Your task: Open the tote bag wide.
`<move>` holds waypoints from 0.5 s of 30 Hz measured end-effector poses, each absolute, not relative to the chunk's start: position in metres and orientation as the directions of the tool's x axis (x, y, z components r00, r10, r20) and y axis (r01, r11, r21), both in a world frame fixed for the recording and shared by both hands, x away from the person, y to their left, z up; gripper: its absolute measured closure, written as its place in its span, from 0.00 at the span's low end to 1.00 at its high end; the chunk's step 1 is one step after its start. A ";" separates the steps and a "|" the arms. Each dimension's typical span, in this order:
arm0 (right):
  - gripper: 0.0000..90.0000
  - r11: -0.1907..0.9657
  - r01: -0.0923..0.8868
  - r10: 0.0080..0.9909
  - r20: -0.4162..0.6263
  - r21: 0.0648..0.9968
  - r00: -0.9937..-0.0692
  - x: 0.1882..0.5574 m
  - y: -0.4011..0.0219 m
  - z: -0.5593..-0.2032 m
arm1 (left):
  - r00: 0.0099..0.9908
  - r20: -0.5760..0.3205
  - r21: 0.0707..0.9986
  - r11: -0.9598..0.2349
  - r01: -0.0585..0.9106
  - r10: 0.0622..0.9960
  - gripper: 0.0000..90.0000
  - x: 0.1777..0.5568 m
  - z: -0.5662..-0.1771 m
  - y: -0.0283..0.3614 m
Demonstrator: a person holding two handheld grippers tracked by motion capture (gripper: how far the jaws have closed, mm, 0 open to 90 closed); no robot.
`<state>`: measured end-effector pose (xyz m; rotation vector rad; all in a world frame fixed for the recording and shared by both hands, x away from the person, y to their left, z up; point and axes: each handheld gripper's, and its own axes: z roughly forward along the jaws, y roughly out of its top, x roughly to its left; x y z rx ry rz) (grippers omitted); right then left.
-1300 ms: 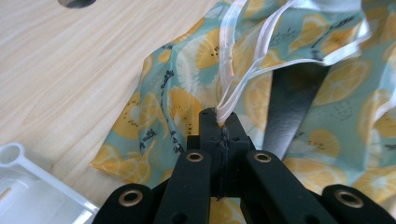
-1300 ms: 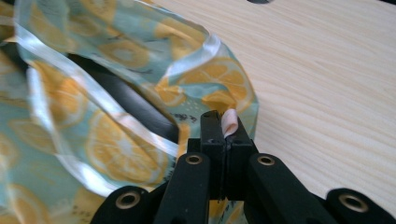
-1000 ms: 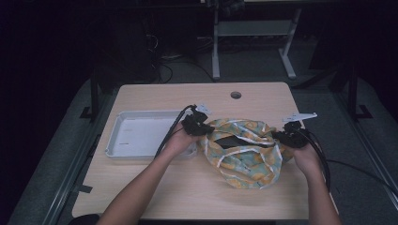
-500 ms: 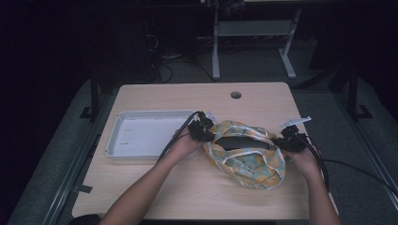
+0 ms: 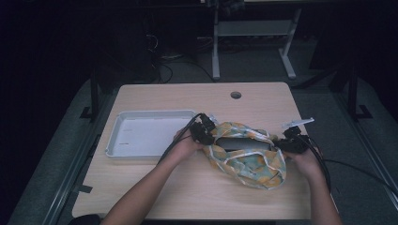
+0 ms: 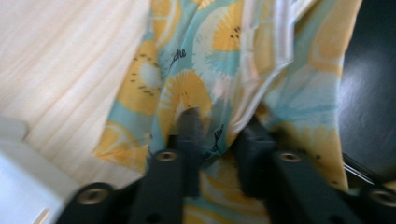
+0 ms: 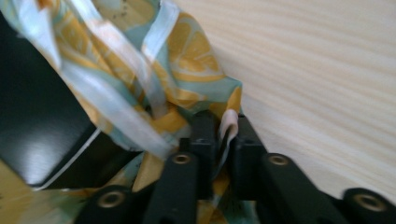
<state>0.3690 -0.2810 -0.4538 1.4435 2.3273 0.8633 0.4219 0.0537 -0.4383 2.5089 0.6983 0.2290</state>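
High view: a wooden table [image 5: 155,187] has a cloth bag [image 5: 251,158] lying on it, toward the right of the middle. The bag is blue-green and yellow, with lemon slices printed on it and pale strips along its edges. Its top is pulled wide, and a dark flat thing [image 5: 241,142] shows inside the opening.

A white tray [image 5: 145,133] sits just left of the bag, close to it.

The left gripper [image 5: 205,132] is at the bag's left end, held by a hand [image 5: 187,145]. The right gripper [image 5: 292,142] is at the bag's right end, held by the other hand [image 5: 305,161]. Black cables trail back from both grippers along the arms.

Left gripper view: the left gripper [image 6: 219,133] has its two black jaws pinching a fold of the bag [image 6: 210,70]. The cloth is bunched between them. A corner of the white tray [image 6: 23,177] is at the lower left, and the dark thing [image 6: 369,84] is at the right.

Right gripper view: the right gripper [image 7: 220,126] has its jaws squeezed close together on a pale strip at the edge of the bag [image 7: 140,79]. The dark thing [image 7: 42,121] lies inside the bag, to the left of the jaws. The bare table [image 7: 317,70] is on the other side of the bag.

A round hole [image 5: 235,95] is in the table, beyond the bag.
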 end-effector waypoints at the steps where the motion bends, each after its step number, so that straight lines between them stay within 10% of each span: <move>1: 0.84 0.319 0.717 0.880 0.087 0.620 -0.466 0.369 -0.282 -0.452 | 0.852 0.007 0.537 -0.721 0.439 0.524 0.74 0.423 -0.435 0.057; 15: 0.52 0.253 0.646 0.889 0.090 0.721 -0.448 0.349 -0.297 -0.404 | 0.858 -0.095 0.705 -0.575 0.416 0.505 0.47 0.416 -0.387 0.084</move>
